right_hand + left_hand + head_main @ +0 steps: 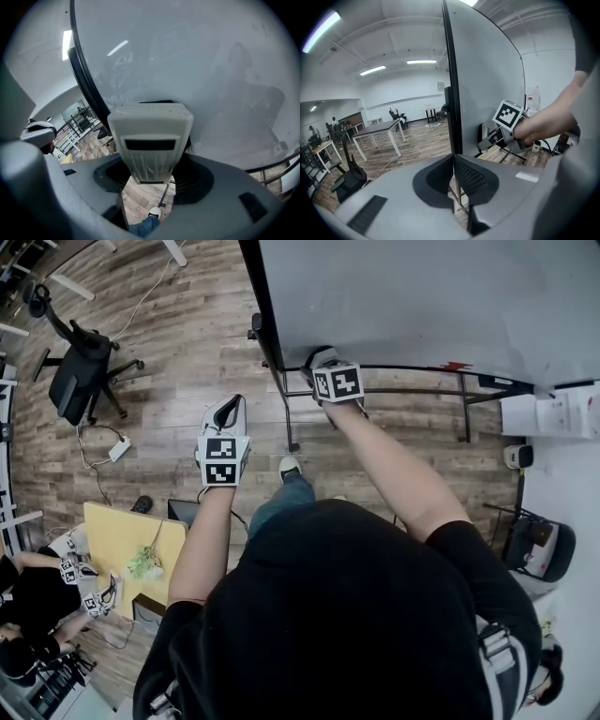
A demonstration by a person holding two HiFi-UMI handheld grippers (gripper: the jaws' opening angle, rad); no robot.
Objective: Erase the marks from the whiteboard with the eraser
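The whiteboard (403, 296) stands upright ahead of me, its grey-white face mostly clean with faint smudges (243, 61). A small red patch (457, 366) shows at its bottom edge. My right gripper (328, 367) is at the board's lower left corner, shut on a white eraser (150, 136) whose far end is against the board (187, 56). My left gripper (228, 412) hangs to the left of the board, off it, with its jaws together and nothing held (453, 161). From there I see the board's dark edge (450, 70) and the right gripper (501, 133).
The board's black stand legs (286, 409) reach the wooden floor. A black office chair (80, 371) and a power strip (119, 448) lie to the left. Below them are a yellow table (122, 540) and a seated person (28, 606). Papers (553, 413) and a bin (539, 549) are at the right.
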